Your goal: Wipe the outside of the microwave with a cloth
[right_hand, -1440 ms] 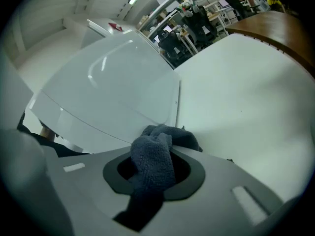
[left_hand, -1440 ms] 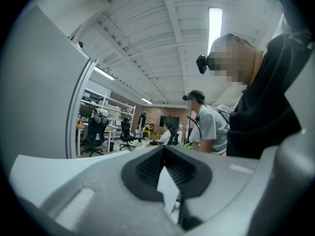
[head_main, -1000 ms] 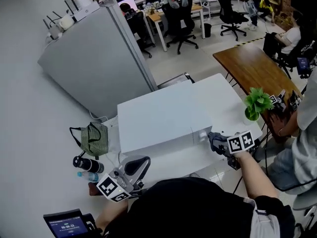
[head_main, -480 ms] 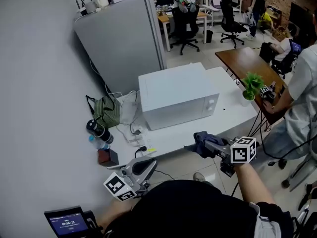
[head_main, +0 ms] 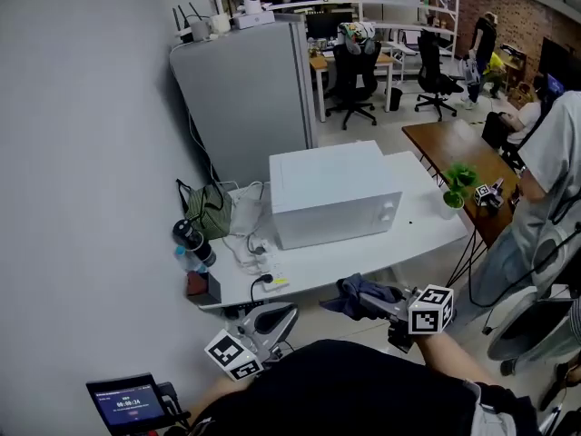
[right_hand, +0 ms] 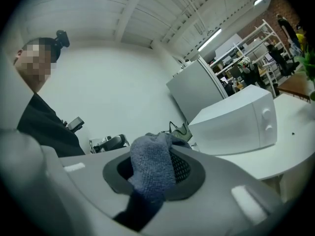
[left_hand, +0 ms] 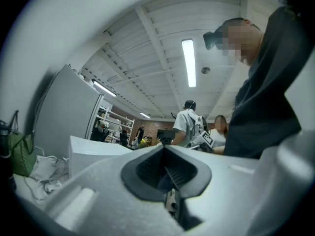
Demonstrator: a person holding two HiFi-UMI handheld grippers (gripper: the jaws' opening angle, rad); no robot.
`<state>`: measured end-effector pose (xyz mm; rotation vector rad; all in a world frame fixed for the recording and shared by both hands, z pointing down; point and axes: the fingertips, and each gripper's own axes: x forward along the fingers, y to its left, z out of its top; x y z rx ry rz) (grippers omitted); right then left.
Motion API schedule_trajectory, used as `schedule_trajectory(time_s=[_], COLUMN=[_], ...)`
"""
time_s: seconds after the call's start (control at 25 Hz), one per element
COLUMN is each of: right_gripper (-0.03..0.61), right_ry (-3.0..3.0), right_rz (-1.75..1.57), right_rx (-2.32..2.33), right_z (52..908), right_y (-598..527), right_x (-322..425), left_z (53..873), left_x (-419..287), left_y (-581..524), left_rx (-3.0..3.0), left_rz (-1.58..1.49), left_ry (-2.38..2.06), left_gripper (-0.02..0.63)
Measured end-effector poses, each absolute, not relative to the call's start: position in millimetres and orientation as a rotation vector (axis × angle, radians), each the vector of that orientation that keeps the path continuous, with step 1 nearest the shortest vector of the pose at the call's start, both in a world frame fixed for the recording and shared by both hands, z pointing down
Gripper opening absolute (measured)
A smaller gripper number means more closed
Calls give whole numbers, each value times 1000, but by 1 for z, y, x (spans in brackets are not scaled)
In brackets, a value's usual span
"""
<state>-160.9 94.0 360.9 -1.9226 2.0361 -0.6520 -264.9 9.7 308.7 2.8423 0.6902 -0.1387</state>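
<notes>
Right gripper [head_main: 370, 300] fingers are clamped on the cloth [right_hand: 150, 168], held off the surface's [head_main: 427, 230] front edge, well apart from the microwave [head_main: 331, 193]; left gripper [head_main: 270, 321] fingers together, empty; wiping looks paused; next, bring the cloth against a panel.

white table [head_main: 363, 254], white microwave [head_main: 331, 193] mid-table, green plant [head_main: 457, 187] at right end, green bag [head_main: 211, 213], dark bottle [head_main: 189, 236] at left

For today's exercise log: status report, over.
Right gripper clamps cloth, apart from microwave. Left gripper shut, empty. Microwave's front unobstructed.
</notes>
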Motion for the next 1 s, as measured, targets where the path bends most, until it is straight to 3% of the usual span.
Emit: schedule_trajectory(time_s=[1.0], right_gripper=[81], right_ry=[2084], right_rz=[-570], right_rx=[-2017], right_z=[350], right_y=[112], right_x=[-180], left_z=[308], left_x=[-282], left_y=[39], left_rx=[2807], left_rz=[-133], left_ry=[746], left_gripper=[5])
